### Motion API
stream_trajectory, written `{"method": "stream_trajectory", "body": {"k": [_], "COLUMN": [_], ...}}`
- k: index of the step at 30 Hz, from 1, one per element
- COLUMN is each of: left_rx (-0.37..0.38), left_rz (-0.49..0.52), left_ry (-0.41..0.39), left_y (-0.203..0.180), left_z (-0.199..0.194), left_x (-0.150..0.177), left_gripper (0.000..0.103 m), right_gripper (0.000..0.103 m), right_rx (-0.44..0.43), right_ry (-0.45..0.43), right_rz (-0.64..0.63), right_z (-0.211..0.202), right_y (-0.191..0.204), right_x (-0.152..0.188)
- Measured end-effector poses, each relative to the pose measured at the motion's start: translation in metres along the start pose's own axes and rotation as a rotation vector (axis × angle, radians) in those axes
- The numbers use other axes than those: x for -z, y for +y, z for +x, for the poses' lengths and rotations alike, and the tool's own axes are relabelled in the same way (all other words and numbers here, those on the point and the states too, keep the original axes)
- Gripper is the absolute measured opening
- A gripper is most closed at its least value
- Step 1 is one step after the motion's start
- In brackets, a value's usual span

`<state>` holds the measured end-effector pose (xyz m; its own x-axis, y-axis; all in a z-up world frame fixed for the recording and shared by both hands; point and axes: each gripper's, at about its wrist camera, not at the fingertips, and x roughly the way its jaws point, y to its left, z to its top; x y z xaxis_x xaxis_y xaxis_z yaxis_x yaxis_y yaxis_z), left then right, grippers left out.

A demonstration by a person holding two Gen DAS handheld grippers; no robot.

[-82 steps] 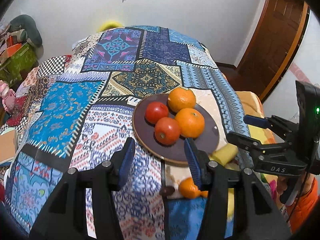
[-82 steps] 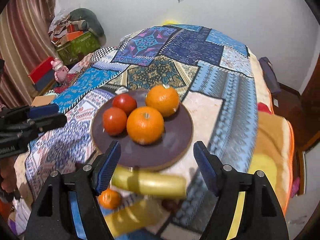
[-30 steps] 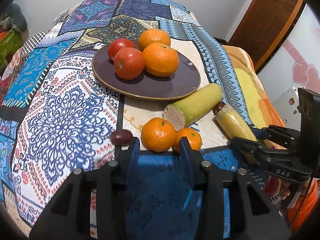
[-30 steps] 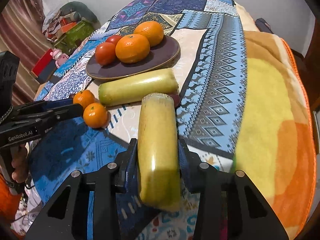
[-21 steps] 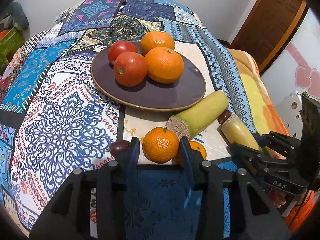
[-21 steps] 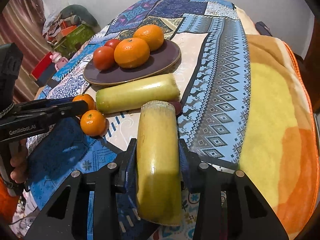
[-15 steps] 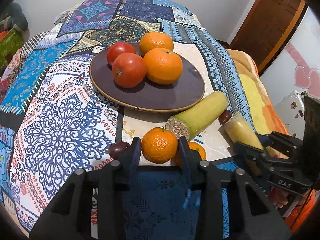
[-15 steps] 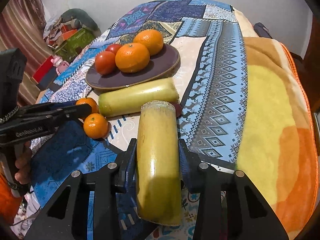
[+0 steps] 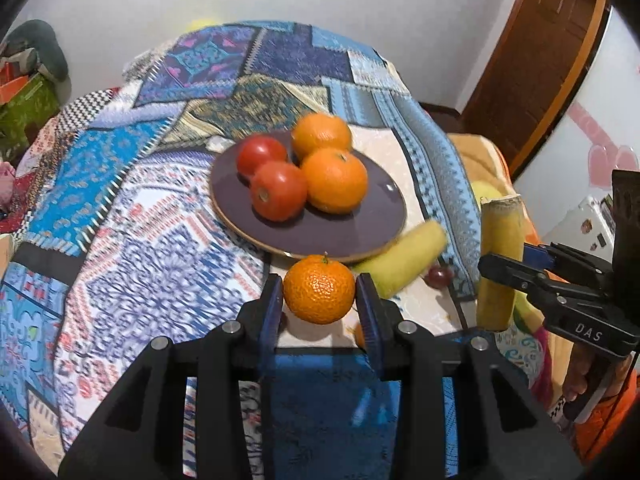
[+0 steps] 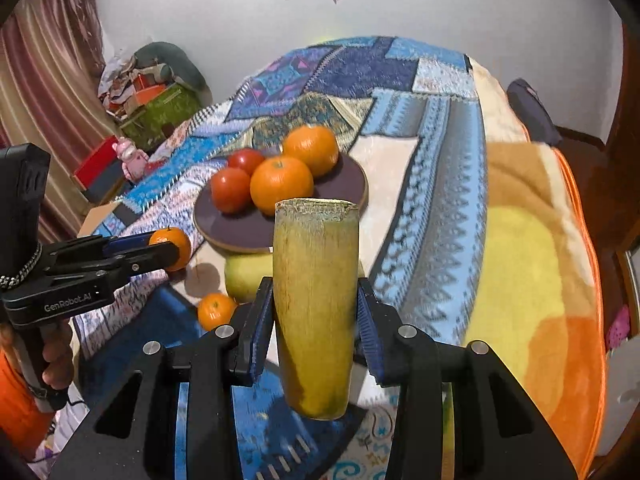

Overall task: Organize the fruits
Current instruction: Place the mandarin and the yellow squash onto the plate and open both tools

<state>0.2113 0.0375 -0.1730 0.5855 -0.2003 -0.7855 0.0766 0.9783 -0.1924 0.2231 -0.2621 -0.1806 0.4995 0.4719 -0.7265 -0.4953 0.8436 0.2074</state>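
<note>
The left gripper [image 9: 320, 304] is clamping a small mandarin [image 9: 319, 289] between its blue-padded fingers [image 9: 270, 305], holding it raised and pointing toward the far side. The right gripper [image 10: 316, 320] is gripping a yellow-green stalk piece [image 10: 315, 300] around its middle, holding it upright, fingers [image 10: 256, 322] pressing both sides. A hand [image 10: 58, 346] is wrapping the left gripper's handle.

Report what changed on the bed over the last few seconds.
The left gripper closed on a tangerine and lifted it; the right gripper raised the yellow stalk off the quilt. The plate, its four fruits and the second stalk stayed.
</note>
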Motion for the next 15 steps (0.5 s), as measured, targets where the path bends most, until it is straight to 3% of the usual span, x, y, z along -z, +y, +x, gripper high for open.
{"method": "stream_trajectory", "body": {"k": [15], "left_rx": [-0.077], "left_rz": [-0.034], "left_ry": [-0.045], "left_y": [0.037], "left_z": [0.009], "left_x": [-0.044], "left_gripper": [0.037], "right_gripper": [0.036], "right_rx": [-0.011], "right_ry": [-0.072], "right_rz": [0.032], "right_z": [0.023], "right_y": [-0.002], "right_x": [-0.058]}}
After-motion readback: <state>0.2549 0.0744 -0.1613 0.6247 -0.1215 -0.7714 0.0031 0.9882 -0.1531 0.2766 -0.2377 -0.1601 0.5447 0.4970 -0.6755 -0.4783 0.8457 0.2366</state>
